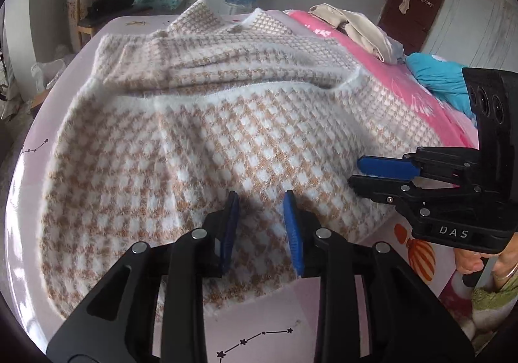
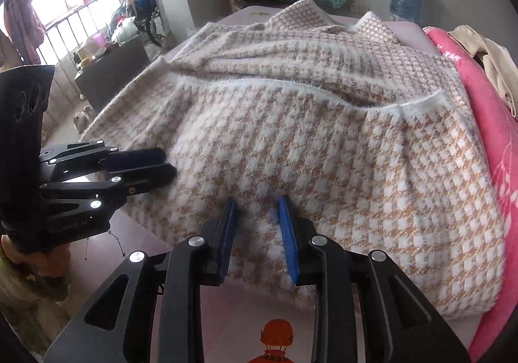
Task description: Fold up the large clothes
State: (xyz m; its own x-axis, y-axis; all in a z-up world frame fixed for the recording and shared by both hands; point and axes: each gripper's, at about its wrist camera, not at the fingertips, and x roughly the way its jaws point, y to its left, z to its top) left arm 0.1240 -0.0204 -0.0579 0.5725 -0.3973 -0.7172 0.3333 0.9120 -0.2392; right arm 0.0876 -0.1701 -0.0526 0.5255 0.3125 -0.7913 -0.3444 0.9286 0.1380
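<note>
The bed (image 1: 26, 188), under a pale lilac sheet printed with star constellations, carries the work. A pink quilt (image 2: 495, 143) lies along its far side, with beige clothing (image 1: 356, 29) heaped on it.

Spread over the sheet is the large fuzzy knit garment in a tan-and-white houndstooth check (image 1: 181, 143). Its upper part is already gathered in folds toward the far end, with a white-trimmed edge crossing the middle, and its lower hem lies at the near edge of the bed, right under both tools.

The left tongs (image 1: 261, 227), black with blue pads, straddle a raised ridge of knit at the hem. The fabric sits between the pads, but a gap shows on each side, so they read as released, not yet biting. The right tongs (image 2: 257, 230) stand the same way a little further along the hem: narrow, with knit humped between the pads, and no firm pinch visible. Each tool shows in the other's view, near one another along the same edge.

The step in hand appears to be taking the hem to carry it up over the body. To do it well, both tongs should probably sink until the full thickness of hem lies deep between the pads, then clench together. The knit looks thick and slippery-furred, so a shallow nip may pull loose. Lifting both sides evenly should keep the fold line straight, and the hem should land square on the white-trimmed edge.
</note>
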